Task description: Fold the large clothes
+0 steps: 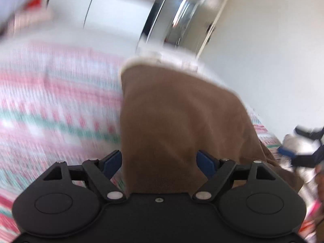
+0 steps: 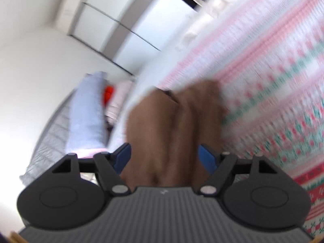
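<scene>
A brown garment hangs from my left gripper, filling the gap between the blue pads; its pale lining shows at the far edge. In the right wrist view the same brown garment runs bunched between the blue pads of my right gripper. Both grippers hold the cloth lifted above a bed with a pink, white and green patterned cover. The other gripper shows at the right edge of the left wrist view. Both views are motion blurred.
The patterned bed cover fills the right of the right wrist view. A pale blue pillow and something red lie at the bed's end. White wardrobe doors, a mirror and white walls stand behind.
</scene>
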A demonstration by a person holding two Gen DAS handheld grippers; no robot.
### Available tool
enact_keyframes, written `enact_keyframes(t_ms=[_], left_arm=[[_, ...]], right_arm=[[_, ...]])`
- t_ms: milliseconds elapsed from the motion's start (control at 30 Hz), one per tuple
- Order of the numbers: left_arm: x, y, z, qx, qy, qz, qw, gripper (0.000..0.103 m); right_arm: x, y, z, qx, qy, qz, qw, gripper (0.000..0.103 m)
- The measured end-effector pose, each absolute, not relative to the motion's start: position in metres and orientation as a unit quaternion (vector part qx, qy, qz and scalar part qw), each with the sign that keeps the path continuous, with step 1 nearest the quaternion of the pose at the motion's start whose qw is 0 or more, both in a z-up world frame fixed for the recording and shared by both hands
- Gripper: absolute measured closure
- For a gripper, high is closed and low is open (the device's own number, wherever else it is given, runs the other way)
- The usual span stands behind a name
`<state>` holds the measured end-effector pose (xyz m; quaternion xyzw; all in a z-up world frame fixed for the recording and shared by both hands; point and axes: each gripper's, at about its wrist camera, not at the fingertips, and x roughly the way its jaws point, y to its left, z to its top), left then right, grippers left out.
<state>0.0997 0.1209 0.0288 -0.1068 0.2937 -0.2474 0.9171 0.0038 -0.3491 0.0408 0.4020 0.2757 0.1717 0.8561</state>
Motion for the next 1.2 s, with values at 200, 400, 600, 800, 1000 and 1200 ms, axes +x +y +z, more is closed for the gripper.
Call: enact_keyframes(t_ms=[200, 400, 600, 800, 1000, 1200], left_arm=[[0.085, 0.129, 0.042, -0.105, 0.254, -0.26, 0.926, 0.023], [0.077, 0.127, 0.037, -0.083, 0.249, -0.262, 0.929, 0.023], [0.084, 0.129, 0.031, -0.093, 0.228, -0.246, 0.937, 0.026], [0.097, 0.124, 0.051, -0.111, 0.189, -0.262, 0.94, 0.056], [0.084, 0.084, 0.036, -0.066, 0.206, -0.373, 0.902, 0.056], [0.053, 0.036, -0.002, 0.069, 0.178, -0.368, 0.91, 0.056]], right_arm=[[0.023, -0.324, 0.048, 0.418, 0.296, 0.243, 0.823, 0.032], [0.034, -0.31, 0.012, 0.381, 0.398, 0.145, 0.822, 0.042], [0.048, -0.274, 0.019, 0.362, 0.374, 0.206, 0.829, 0.069], [0.043, -0.253, 0.077, 0.287, 0.281, 0.209, 0.892, 0.093], [0.006, -0.296, 0.079, 0.284, 0.244, 0.182, 0.909, 0.095], [-0.004, -0.337, -0.022, 0.392, 0.313, 0.142, 0.853, 0.09]])
